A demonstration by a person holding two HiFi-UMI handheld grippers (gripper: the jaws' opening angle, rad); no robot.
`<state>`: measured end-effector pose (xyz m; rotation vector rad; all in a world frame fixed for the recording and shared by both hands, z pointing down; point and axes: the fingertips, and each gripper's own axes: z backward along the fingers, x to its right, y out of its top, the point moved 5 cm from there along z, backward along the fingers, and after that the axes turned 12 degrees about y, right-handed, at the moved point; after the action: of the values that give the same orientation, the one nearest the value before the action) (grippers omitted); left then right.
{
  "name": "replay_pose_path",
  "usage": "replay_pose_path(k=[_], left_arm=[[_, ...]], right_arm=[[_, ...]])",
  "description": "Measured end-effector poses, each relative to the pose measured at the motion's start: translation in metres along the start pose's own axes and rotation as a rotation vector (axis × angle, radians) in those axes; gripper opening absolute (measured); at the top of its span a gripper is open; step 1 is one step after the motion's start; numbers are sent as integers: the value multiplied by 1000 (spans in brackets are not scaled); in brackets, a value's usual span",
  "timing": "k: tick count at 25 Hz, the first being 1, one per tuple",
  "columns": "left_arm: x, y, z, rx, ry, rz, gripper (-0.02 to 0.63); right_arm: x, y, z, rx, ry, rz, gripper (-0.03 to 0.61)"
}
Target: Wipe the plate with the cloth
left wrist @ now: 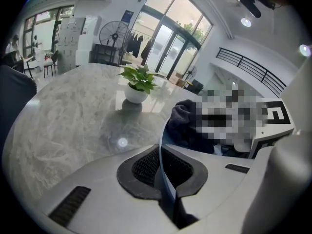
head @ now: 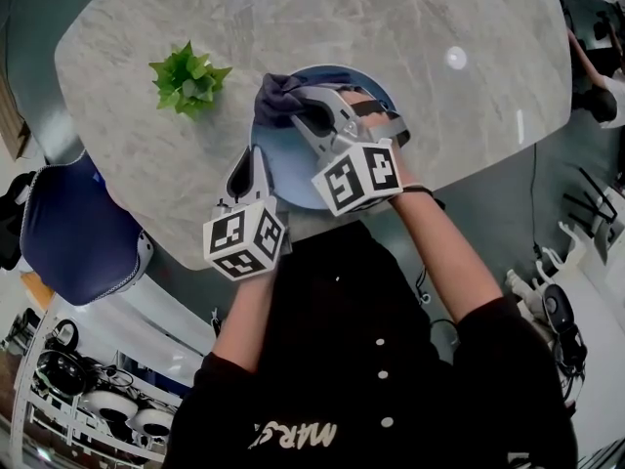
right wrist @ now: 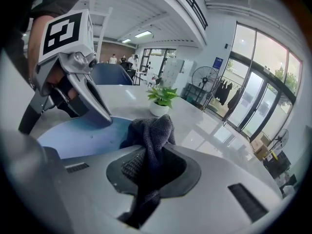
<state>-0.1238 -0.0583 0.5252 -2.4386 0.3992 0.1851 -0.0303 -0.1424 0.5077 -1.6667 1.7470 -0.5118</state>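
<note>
**Two grippers at work, cloth down on the plate**

Both tools are occupied. Nearest the person, the left gripper [head: 256, 156] is clamped on the near-left rim of the blue plate [head: 293, 176]. Its own view shows the thin blue edge running straight between the closed pads [left wrist: 144, 168], so the plate is pinned at the near edge of the marble table [head: 439, 115].

A little farther in, the right gripper [head: 301, 115] reaches over the plate from the right. Its jaws are pinched on a fold of the dark grey cloth [head: 278, 94]. The cloth bunches up ahead of the jaws and lies on the plate's far-left part. In the right gripper view the bundle rests on the blue surface, with the left gripper just beyond it.

As for progress, the set-up looks complete: plate steadied, cloth gripped and touching the plate. The wiping itself I judge to be early or partway through. The bare blue surface shows no clear marks or streaks, so how much has been covered cannot be told. The middle, near and right parts lie uncovered and would be what remains to go over.

Farthest off, a potted plant [head: 188, 78] stands on the table to the left, apart from the plate and cloth.
</note>
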Motion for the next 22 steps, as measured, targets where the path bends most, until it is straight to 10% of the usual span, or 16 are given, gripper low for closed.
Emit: replay_pose_path(k=[22], left_arm=[[-2,-2,2,6,3,53,28]], right_arm=[[8,-56,50,-485,19,77,32]])
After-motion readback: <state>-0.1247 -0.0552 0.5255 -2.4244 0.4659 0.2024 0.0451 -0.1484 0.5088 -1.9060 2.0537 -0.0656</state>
